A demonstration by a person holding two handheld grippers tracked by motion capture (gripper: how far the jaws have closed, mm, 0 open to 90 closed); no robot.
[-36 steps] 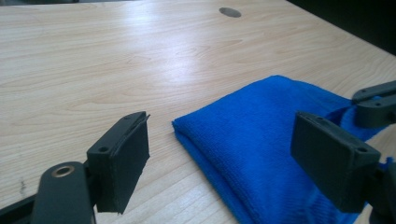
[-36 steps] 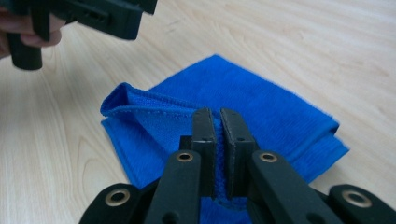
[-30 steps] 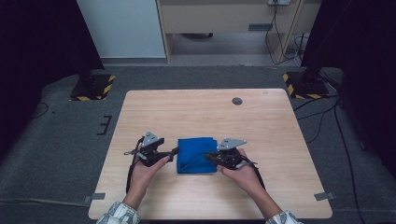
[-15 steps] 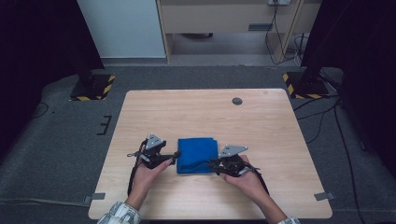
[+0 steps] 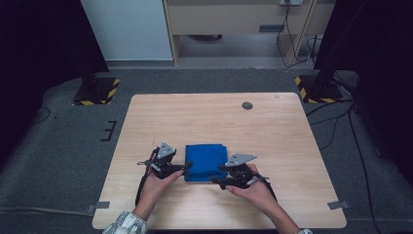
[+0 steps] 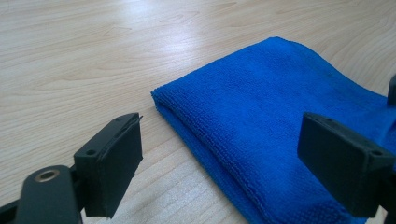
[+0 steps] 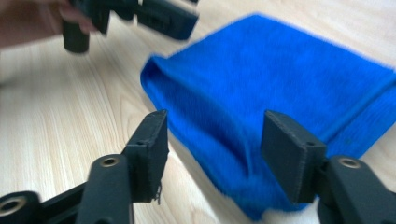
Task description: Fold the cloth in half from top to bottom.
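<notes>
A folded blue cloth lies flat on the wooden table, near its front. My left gripper rests at the cloth's left edge. Its jaws stand wide open in the left gripper view, one on each side of the folded edge of the cloth, with the pads clear of it. My right gripper sits at the near right corner. Its jaws have just been opening; the cloth's corner lies between them, untouched by the pads. The left gripper also shows at the top of the right gripper view.
A small dark round grommet sits in the tabletop at the far right. Black stands with yellow-black striped feet flank the table's far corners on the grey floor. Bare wood surrounds the cloth.
The right gripper's jaws have spread apart at the cloth's near right corner, and that hand has slid slightly toward the table's front. The cloth lies flatter. The left gripper has hardly moved.
</notes>
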